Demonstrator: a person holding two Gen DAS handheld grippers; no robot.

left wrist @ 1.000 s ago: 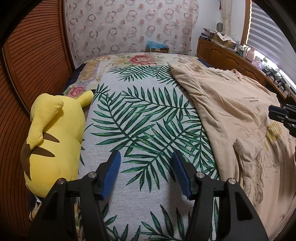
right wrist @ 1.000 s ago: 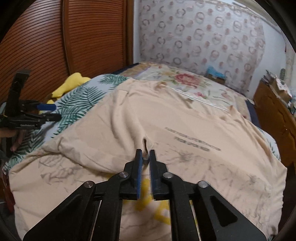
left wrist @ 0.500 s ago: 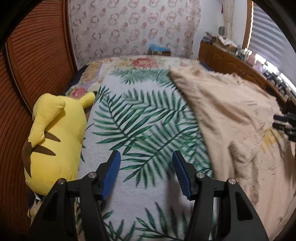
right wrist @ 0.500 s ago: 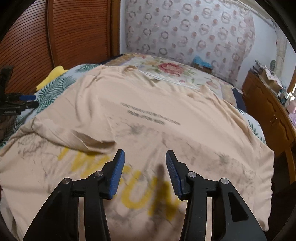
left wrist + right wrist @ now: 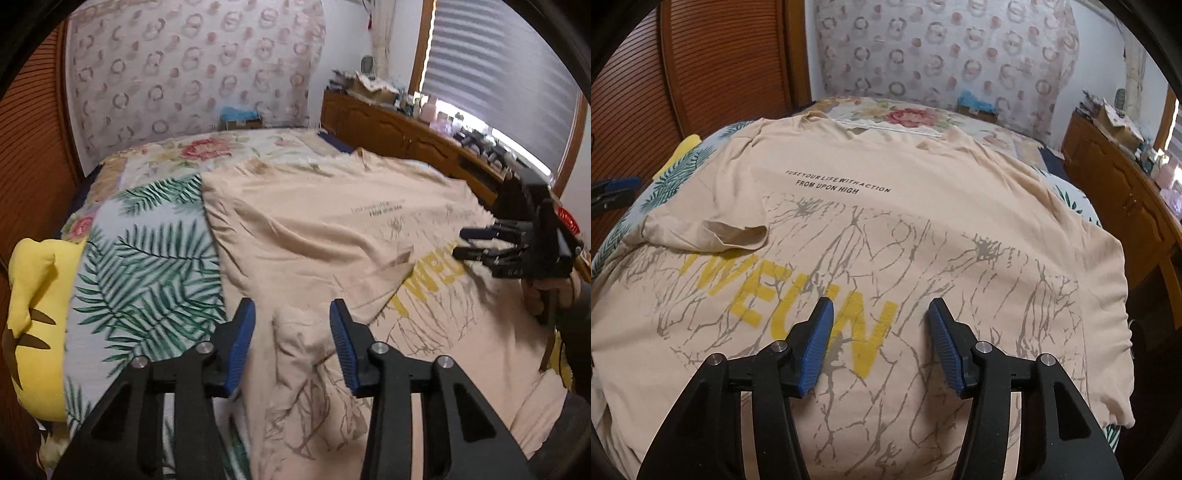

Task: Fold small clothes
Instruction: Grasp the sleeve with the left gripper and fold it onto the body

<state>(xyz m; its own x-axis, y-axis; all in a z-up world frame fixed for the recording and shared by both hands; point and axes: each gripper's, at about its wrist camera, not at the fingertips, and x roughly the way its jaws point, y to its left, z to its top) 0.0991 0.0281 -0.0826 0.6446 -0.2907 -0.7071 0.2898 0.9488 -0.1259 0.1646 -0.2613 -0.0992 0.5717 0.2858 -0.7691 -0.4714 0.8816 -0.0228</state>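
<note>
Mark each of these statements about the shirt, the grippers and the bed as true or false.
1. The right gripper is shut on the shirt. False: it is open and holds nothing.
2. One sleeve is folded over the shirt's front. True.
3. The left gripper is open. True.
4. The yellow plush toy lies on the shirt. False: it lies beside the leaf-print bedspread, apart from the shirt.

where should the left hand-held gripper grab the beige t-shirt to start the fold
Probably the left sleeve, which lies doubled inward on the beige t-shirt. It is bunched into a raised ridge between the open fingers of the left hand-held gripper, so a pinch from above, coming from the shirt's left edge by the palm-leaf bedspread, should catch it. The flat printed chest offers no such fold.
</note>
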